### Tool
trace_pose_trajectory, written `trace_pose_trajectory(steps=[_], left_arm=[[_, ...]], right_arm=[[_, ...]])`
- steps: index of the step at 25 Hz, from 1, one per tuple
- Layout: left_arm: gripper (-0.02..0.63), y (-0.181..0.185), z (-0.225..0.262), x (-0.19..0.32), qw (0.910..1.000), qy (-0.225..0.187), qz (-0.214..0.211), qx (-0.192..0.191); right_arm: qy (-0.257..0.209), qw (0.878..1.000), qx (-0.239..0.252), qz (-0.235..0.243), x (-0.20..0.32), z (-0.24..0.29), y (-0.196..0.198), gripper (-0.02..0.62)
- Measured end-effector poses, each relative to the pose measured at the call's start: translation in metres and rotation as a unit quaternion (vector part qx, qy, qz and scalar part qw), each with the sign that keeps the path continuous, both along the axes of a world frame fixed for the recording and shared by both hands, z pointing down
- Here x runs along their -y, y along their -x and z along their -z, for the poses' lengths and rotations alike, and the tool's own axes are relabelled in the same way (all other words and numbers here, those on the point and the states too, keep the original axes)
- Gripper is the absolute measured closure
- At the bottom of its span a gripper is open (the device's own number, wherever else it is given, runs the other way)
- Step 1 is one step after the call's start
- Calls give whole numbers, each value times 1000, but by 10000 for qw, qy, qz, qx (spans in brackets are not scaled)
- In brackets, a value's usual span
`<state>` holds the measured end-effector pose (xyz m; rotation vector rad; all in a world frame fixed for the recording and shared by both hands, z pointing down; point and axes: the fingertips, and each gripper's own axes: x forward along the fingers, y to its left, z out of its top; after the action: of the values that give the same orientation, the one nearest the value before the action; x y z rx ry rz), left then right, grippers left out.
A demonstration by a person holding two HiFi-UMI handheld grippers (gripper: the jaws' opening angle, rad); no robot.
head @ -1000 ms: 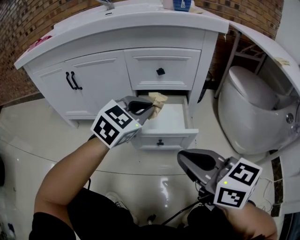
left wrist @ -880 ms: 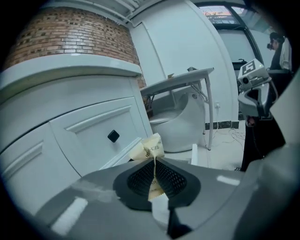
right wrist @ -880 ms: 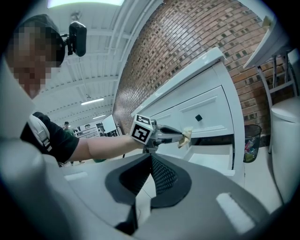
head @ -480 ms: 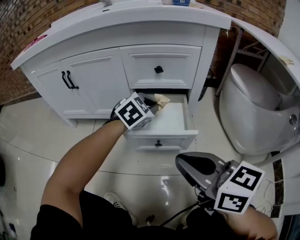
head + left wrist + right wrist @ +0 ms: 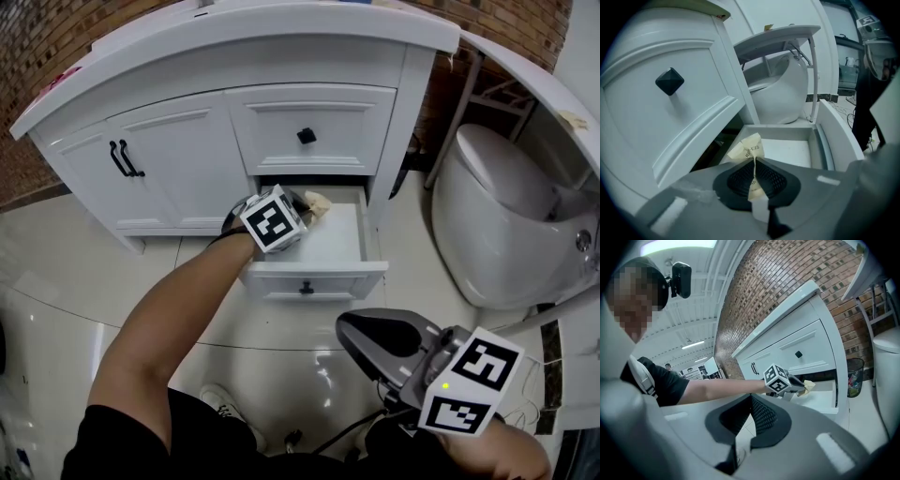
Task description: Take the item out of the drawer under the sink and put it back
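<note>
Left tongs (image 5: 302,202) clenched on a small beige packet (image 5: 319,202), held over the open white drawer (image 5: 314,274) at frame centre, right tongs (image 5: 354,330) pressed together, empty, lower right of frame

We wear a black short-sleeved shirt (image 5: 131,441). Our left gripper (image 5: 302,201) and right gripper (image 5: 349,328) are grey shells with black ribbed pads (image 5: 738,180). Each carries a white cube (image 5: 274,218) printed with black square markers; a green light (image 5: 443,385) glows on the right one, and a black cable (image 5: 342,433) trails beneath. A black camera (image 5: 680,280) sits on our head.
</note>
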<state>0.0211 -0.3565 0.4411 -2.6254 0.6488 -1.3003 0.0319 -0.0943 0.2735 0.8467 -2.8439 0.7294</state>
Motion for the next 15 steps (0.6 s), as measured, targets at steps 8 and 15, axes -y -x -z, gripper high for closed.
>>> trace_pose_trajectory(steps=[8, 15], left_arm=[[583, -6, -32, 0, 9981, 175, -309, 495], [571, -4, -46, 0, 9966, 289, -333, 690]], right_arm=[[17, 10000, 61, -12, 3, 2, -1, 592], [59, 9999, 126, -28, 5, 4, -1, 592]])
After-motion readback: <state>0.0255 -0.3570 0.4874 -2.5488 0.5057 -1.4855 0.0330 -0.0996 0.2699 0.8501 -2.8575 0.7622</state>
